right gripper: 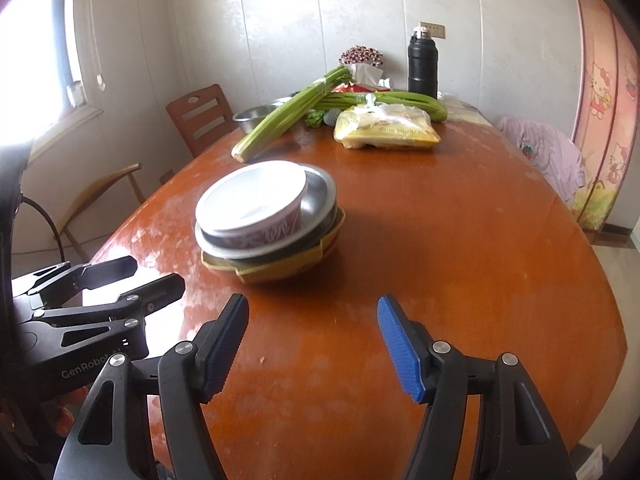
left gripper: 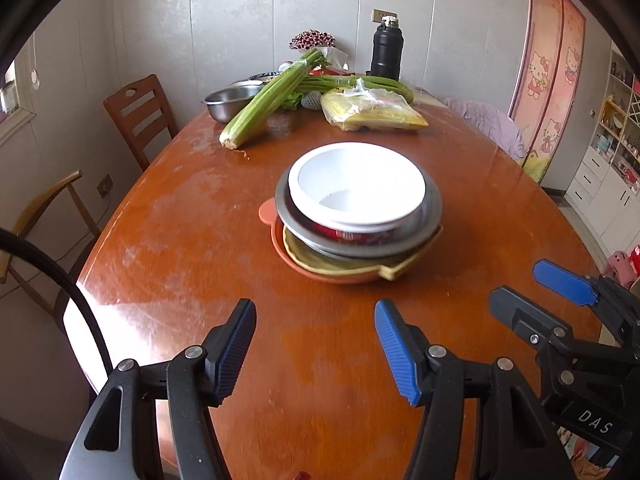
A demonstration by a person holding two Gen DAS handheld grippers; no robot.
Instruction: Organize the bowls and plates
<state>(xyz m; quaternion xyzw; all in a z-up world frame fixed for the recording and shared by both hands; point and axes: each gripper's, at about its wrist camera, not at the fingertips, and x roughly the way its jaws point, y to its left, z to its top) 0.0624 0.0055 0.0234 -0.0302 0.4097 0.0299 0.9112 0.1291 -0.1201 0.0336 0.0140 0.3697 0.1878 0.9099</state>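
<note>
Stacked mid-way on the glossy brown wooden table (left gripper: 168, 248): white paper bowl with red printed lettering (left gripper: 356, 184), unreadable, in a round steel dish (left gripper: 434, 202), over yellow (left gripper: 360, 266) and orange plates (left gripper: 276, 236). Left gripper (left gripper: 315, 350) marked "GenRobot" and right gripper (right gripper: 313, 346) marked "DAS", both spread wide, grasping nothing.

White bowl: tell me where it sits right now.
The white bowl sits on top of the stack, inside the metal dish, mid-table ahead of both open grippers; in the right wrist view it lies left of centre, with the celery beyond it.
</note>
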